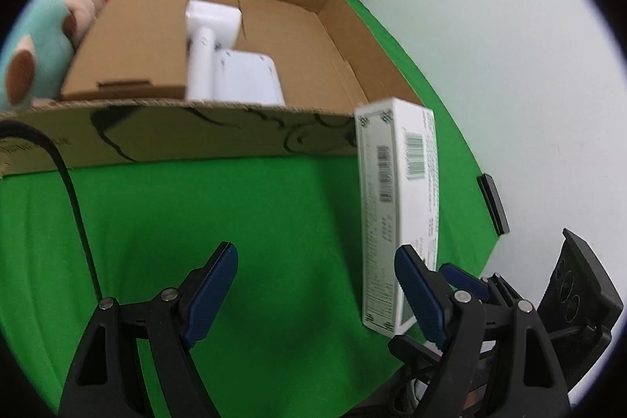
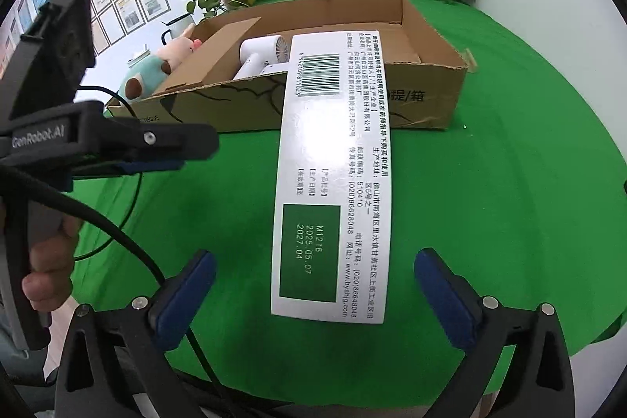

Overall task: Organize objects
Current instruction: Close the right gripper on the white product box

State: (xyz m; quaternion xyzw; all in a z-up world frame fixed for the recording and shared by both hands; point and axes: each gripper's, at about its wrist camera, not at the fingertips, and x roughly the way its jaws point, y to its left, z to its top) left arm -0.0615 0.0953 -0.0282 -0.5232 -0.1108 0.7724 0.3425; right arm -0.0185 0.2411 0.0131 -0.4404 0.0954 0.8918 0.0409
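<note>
A long white medicine carton [image 2: 331, 179] is seen lying on the green-covered worktop [image 2: 509, 202], just in front of the cardboard box [image 2: 427, 96]. In the right wrist view its long axis runs almost straight away from the right claw [image 2: 315, 298], from a near end lying between the spread blue pads toward a far end that overlaps the box's front wall; whether that end touches the wall cannot be told. The right claw is held wide apart and grips nothing, with bare cloth showing on both sides of the carton. A straight advance along the carton's length is judged to be what the coming move depends on, since the jaws already straddle the narrow width.

In the left wrist view the same carton [image 1: 395, 206] is seen to the right of the left claw [image 1: 317, 294], beside its right pad rather than between the pads. The left claw is likewise spread and empty, facing bare cloth. The right claw is therefore judged the nearer and better aligned of the two.

Inside the cardboard box, a white hair dryer [image 2: 260, 55] and a folded cardboard insert [image 1: 137, 34] are visible, and a plush toy [image 1: 51, 34] sits at the left end. Free floor is seen at the right end of the box, so the carton is judged to belong there.
</note>
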